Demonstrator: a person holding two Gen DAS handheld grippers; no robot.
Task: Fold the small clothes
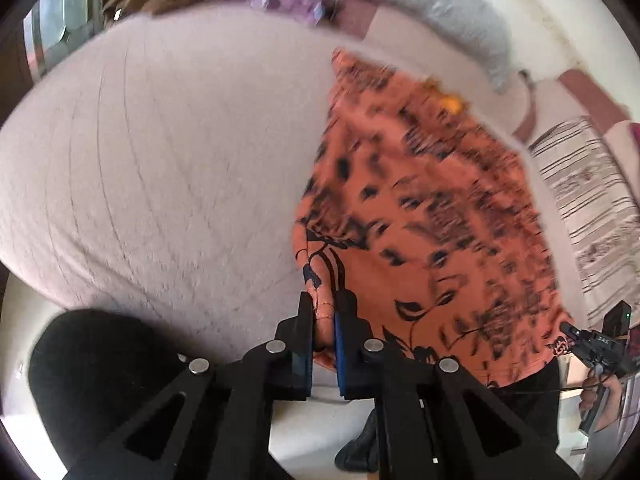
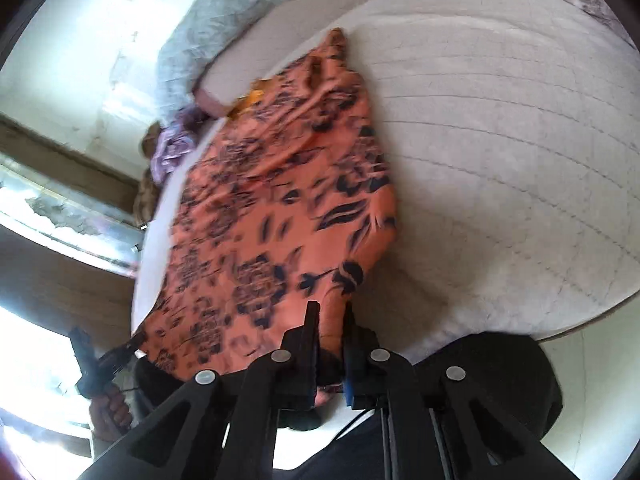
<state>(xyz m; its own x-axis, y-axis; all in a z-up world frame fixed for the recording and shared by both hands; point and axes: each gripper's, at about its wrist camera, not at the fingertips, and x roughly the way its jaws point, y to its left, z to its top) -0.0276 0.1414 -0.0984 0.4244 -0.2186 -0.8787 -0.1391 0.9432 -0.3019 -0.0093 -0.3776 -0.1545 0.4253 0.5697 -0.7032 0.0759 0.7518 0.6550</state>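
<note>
Orange garment [image 1: 420, 216] with dark floral print, pinched by both grippers.

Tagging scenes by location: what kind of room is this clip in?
Most likely a bedroom. The orange patterned garment is spread on a wide quilted mattress, a grey pillow lies at its far end, and a striped bedcover sits beside it. Both grippers hold the garment's near edge.
</note>
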